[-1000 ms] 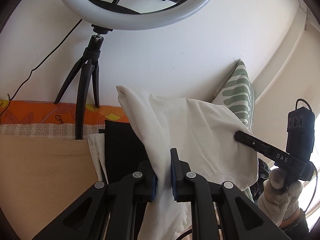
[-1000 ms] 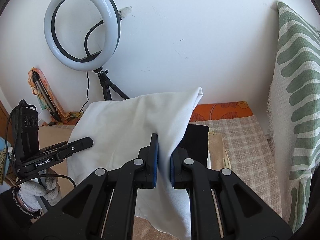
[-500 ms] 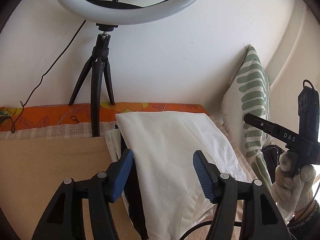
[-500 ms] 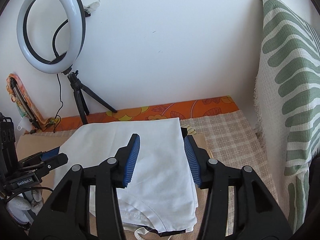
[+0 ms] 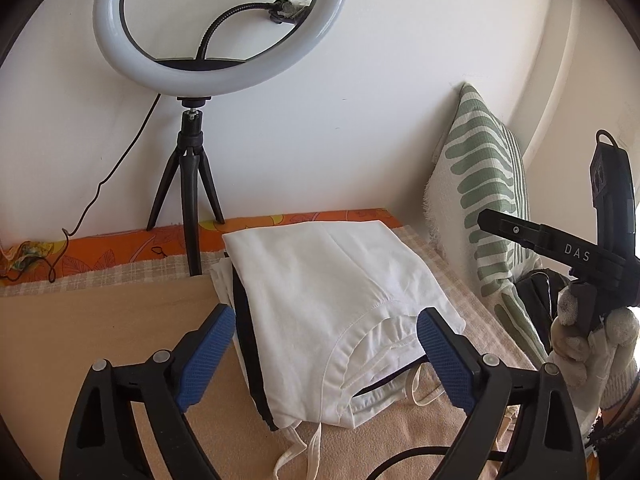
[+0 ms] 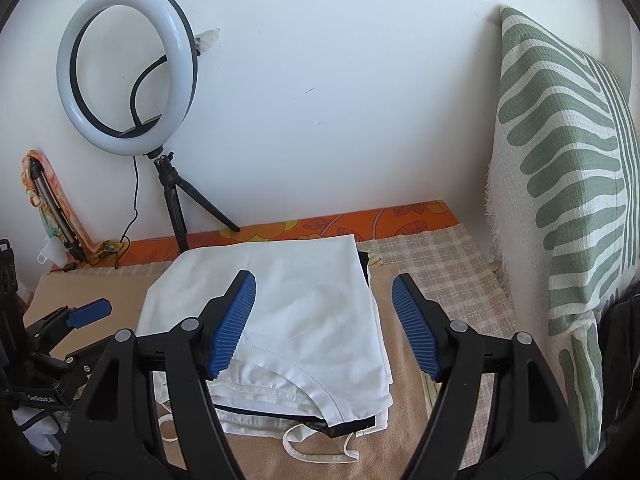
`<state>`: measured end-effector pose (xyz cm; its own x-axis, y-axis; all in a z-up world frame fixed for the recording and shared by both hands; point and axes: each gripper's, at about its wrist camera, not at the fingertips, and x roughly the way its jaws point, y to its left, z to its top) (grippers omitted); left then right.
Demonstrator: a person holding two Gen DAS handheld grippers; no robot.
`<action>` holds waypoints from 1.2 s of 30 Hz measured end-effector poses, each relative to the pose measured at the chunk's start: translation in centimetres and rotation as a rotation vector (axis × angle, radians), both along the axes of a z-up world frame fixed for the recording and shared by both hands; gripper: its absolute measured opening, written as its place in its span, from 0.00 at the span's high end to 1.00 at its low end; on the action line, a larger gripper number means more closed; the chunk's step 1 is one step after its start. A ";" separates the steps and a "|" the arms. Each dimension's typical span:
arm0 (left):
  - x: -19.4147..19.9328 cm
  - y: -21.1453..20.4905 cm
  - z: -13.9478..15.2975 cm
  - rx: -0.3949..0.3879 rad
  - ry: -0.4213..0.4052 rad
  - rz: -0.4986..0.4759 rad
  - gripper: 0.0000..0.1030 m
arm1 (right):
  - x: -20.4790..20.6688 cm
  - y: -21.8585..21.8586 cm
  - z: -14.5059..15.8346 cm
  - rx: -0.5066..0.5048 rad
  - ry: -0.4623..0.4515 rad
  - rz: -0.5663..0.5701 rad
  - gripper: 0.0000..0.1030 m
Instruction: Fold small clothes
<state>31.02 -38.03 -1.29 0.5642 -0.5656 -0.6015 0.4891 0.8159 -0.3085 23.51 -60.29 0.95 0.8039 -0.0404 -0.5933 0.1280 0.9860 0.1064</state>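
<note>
Ring light [image 5: 220, 32] on its tripod stands far left against the wall, clear of the work, so it lights the cloth without fouling your reach

Your left gripper [image 5: 324, 354] hangs just above the near edge of the white garment [image 5: 332, 280]. Its fingers [image 5: 206, 356] have just been opening and now stand wide apart; cloth lies below the gap, pads not pressing on it. Reads as a release: the fold is laid, so nothing needs holding

White garment lies folded flat on top of a stack [image 6: 352, 426] of other pieces, a dark one showing at the left edge and underneath, on the tan cloth covering the tabletop [image 5: 100, 320], just short of the orange strip by the wall. Hem curve faces you; drawstrings [image 5: 304, 448] trail off the near edge, untucked. Likely stacked here to keep finished pieces in one pile

Your right gripper [image 6: 324, 324] sits over the right near part of the same garment, fingers [image 6: 234, 320] also just opened and apart, the left one over the cloth, the right one over bare tan cloth. Nothing clamped

Striped cushion [image 6: 568, 168] leans upright at far right, beside the stack but not touching it

Judgement: this piece looks done; the loose strings may snag when you next lift the pile
</note>
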 end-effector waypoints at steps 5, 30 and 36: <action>-2.3 0.7 1.5 0.028 -0.046 -0.009 0.02 | -2.2 1.3 1.4 -0.029 -0.029 -0.002 0.15; -13.8 2.4 3.2 0.221 -0.205 -0.021 0.00 | -12.8 8.1 1.1 -0.068 -0.123 -0.098 0.00; -16.2 3.6 2.5 0.195 -0.185 -0.031 0.00 | -15.0 9.3 -0.3 -0.100 -0.107 -0.162 0.00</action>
